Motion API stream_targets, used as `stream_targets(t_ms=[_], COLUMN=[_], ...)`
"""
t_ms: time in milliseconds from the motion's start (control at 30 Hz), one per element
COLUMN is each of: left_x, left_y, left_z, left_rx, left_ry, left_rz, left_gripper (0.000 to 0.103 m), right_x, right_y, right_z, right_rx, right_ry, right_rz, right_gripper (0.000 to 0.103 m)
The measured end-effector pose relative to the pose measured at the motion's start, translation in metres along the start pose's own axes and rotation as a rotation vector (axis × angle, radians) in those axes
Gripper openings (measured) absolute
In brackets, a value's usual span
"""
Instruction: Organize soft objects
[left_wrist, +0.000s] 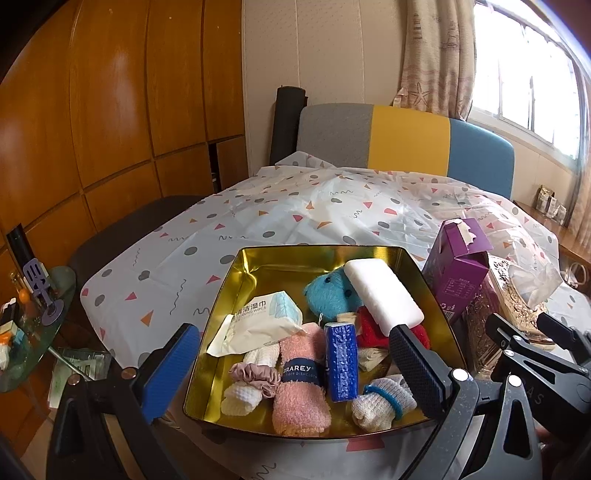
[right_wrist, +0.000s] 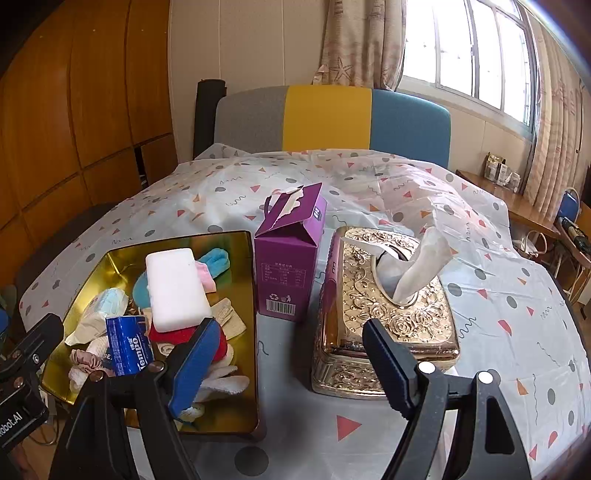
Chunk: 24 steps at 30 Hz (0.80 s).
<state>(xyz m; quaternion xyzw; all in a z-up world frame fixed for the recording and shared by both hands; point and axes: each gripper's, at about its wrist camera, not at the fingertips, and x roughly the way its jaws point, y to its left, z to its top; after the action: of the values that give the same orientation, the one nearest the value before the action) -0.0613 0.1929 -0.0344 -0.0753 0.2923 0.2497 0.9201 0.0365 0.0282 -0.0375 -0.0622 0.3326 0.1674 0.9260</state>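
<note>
While both hand-held grippers gape empty, only right wrist shows whole tissue box (right_wrist: 384, 306).

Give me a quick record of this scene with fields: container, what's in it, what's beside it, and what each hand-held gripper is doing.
container: gold tin tray on the patterned tablecloth
contents: white sponge, blue plush toy, wet wipes pack, pink dishcloth, blue tissue pack, scrunchie
beside tray: purple carton, then gold tissue box
left hand-held gripper: open, empty, over tray
right hand-held gripper: open, empty
</note>
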Motion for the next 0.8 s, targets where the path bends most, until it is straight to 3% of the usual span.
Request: stream_targets(t_ms=[800], left_x=[0.0033], left_y=[0.003], left_z=[-0.0025], left_rx=[-0.004], left_ry=[0.023], left_rz=[-0.003], left_gripper=[0.103], right_x=[0.0014], right_y=[0.0054], right_z=[-0.0006], right_rx=[-0.005], right_ry=[0.007], right_rz=[0.003], right_gripper=[0.081])
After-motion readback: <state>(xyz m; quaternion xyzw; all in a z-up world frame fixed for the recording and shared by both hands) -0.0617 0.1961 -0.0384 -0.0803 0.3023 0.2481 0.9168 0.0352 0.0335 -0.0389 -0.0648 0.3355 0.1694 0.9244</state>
